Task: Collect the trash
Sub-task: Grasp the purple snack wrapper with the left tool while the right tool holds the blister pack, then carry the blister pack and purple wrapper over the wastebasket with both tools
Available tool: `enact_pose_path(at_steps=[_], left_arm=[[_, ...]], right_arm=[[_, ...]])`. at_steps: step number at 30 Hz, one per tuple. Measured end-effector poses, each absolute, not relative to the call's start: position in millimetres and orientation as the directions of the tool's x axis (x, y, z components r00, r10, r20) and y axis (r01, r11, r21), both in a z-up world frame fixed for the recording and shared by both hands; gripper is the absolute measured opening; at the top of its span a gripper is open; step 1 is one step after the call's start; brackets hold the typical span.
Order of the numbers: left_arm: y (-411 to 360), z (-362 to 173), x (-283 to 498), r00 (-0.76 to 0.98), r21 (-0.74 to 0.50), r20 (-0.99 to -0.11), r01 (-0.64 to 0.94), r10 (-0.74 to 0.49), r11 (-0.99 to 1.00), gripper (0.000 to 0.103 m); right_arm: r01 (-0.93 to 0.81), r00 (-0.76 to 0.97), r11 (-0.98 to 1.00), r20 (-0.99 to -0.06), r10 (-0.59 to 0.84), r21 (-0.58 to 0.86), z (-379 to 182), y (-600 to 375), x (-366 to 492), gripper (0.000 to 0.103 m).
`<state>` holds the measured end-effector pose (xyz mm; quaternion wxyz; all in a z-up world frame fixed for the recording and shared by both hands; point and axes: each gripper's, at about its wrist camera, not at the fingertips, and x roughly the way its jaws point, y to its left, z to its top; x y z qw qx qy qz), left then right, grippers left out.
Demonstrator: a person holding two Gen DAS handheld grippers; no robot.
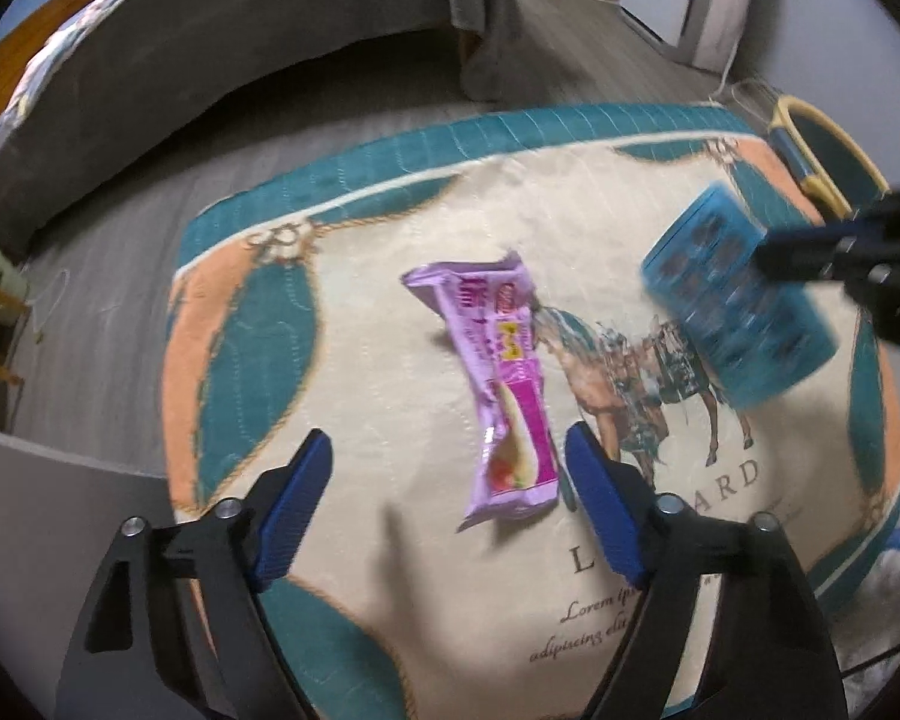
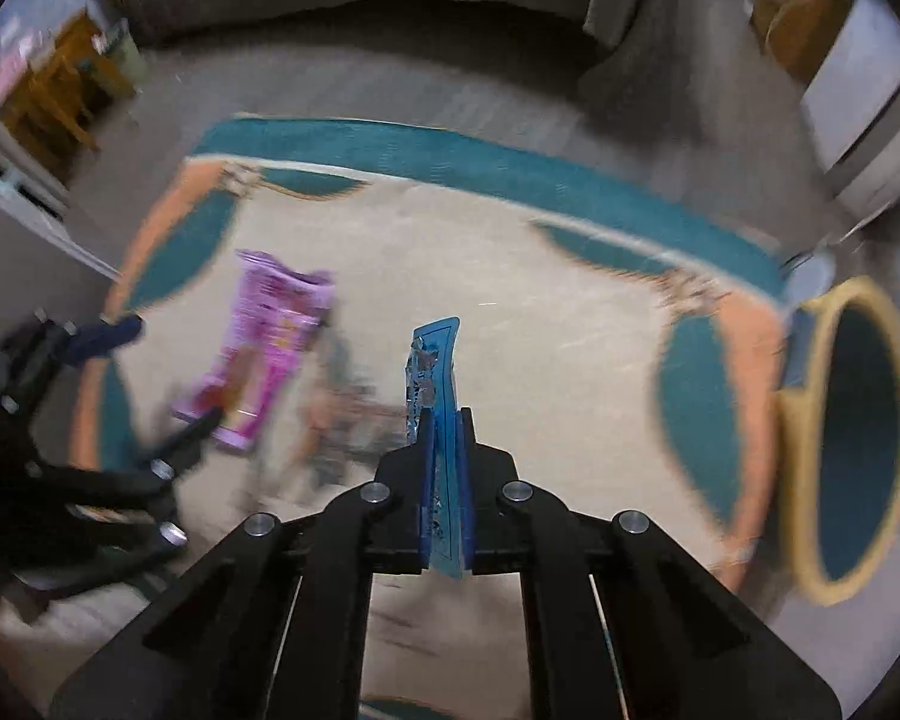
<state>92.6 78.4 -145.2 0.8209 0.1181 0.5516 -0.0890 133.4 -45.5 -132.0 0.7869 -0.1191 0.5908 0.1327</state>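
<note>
Motion blur smears the right gripper's [image 2: 444, 432] blue, apparently blister-type, pack [image 2: 437, 372].

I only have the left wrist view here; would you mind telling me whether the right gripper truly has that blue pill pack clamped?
Observer: Yes, the right gripper is shut on the blue pill pack, which stands edge-on between its fingers.
Operator: Thank you. How does the basket sit?
Observer: The basket lies on its side just off the mat's right edge, its mouth facing the mat.
Operator: And my left gripper?
Observer: The left gripper is open beside the purple wrapper, not touching it.
</note>
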Motion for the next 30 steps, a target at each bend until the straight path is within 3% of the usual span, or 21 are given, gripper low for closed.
enact_pose_path(at_steps=[13, 19, 23, 30], left_arm=[[55.8, -175.1, 109.4, 0.339, 0.077, -0.94, 0.289, -0.027, 0.954, 0.041], [51.7, -178.4, 117.4, 0.343, 0.067, -0.939, 0.283, -0.036, 0.957, 0.037], [51.0, -175.6, 119.7, 0.346, 0.05, -0.936, 0.292, -0.057, 0.955, 0.014], [30.8, -151.0, 122.7, 0.414, 0.04, -0.905, 0.316, -0.1, 0.948, 0.012]], right_arm=[[-0.324, 0.209, 0.944, -0.969, 0.131, 0.058, -145.5, -69.4, 140.5, 0.012], [-0.356, 0.163, 0.932, -0.978, 0.129, 0.064, -157.2, -66.3, 139.2, 0.016], [-0.347, 0.177, 0.934, -0.972, 0.154, 0.085, -150.7, -70.4, 140.7, 0.012], [-0.313, 0.239, 0.946, -0.957, 0.165, 0.085, -124.4, -97.7, 139.4, 0.011]])
